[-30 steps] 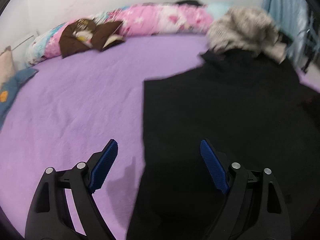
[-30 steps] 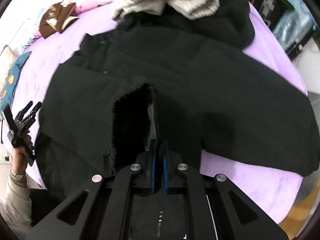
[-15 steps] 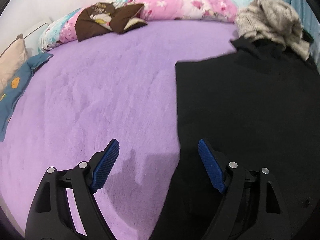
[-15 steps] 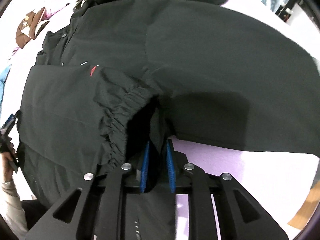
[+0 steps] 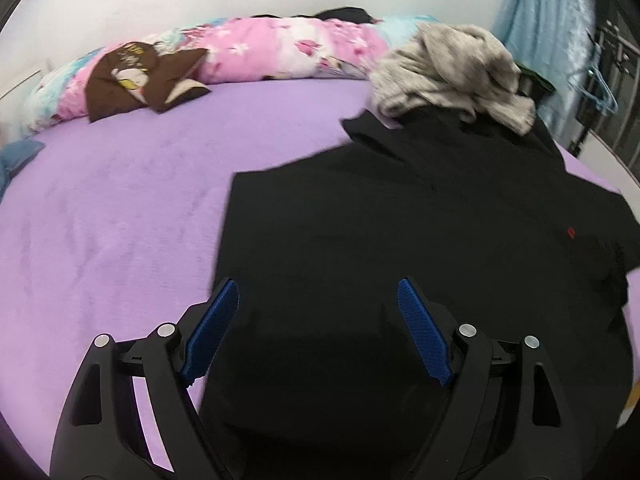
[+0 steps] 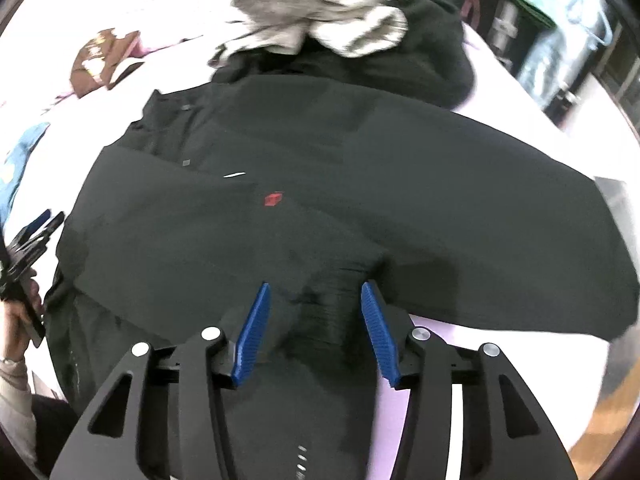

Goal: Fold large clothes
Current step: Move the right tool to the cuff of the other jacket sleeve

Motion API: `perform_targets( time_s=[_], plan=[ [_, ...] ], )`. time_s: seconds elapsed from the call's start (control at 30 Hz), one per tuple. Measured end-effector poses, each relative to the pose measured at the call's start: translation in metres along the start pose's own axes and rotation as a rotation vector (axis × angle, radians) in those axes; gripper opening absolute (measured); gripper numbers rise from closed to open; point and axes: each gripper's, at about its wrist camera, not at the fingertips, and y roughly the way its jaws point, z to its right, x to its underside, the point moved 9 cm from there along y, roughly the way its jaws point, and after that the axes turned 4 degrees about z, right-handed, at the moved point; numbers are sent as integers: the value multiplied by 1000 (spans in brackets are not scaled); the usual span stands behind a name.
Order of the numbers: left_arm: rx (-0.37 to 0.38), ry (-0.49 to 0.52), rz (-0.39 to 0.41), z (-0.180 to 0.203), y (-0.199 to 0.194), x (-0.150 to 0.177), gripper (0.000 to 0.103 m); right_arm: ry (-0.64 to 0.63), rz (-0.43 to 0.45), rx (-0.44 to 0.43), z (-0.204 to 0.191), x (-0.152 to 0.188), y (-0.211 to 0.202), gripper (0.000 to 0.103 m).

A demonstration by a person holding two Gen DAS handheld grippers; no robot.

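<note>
1. The large black jacket (image 6: pixel 360 184) with a small red mark is spread flat on the purple bed sheet (image 5: pixel 120 208).
2. The right gripper (image 6: pixel 314 300) is angled steeply down over the ribbed cuff; its jaws are opening, pads clear of cloth.
3. The left gripper (image 5: pixel 316 304) is held wide open above the jacket's edge, gripping nothing.

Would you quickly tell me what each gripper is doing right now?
Left gripper: open, holding nothing, above the black jacket.
Right gripper: jaws opening, jacket cuff between them, not pinched.
</note>
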Motion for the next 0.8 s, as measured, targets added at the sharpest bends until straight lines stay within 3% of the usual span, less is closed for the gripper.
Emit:
perform_targets(
  time_s=[0.1,0.17,0.27,0.53,0.6,0.67,0.8],
  plan=[
    [-10,40,-18,9,9,8,78,0,-11,-21,-8,8,21,48],
    [-45,57,-60,6,20,16,77,-12,-28,-9,-9,15,35,48],
    [-38,35,-122,3,37,34,77,-10,-37,7,-3,24,52,49],
    [-25,21,-154,-1,57,53,81,85,-46,-36,21,42,95,49],
    [-27,20,-150,-1,57,53,82,80,-25,-44,19,42,97,53],
    [-27,18,-152,-1,55,53,83,64,0,-56,14,44,93,66],
    [-33,8,-158,-2,51,50,85,13,34,-31,5,45,82,69]
  ],
)
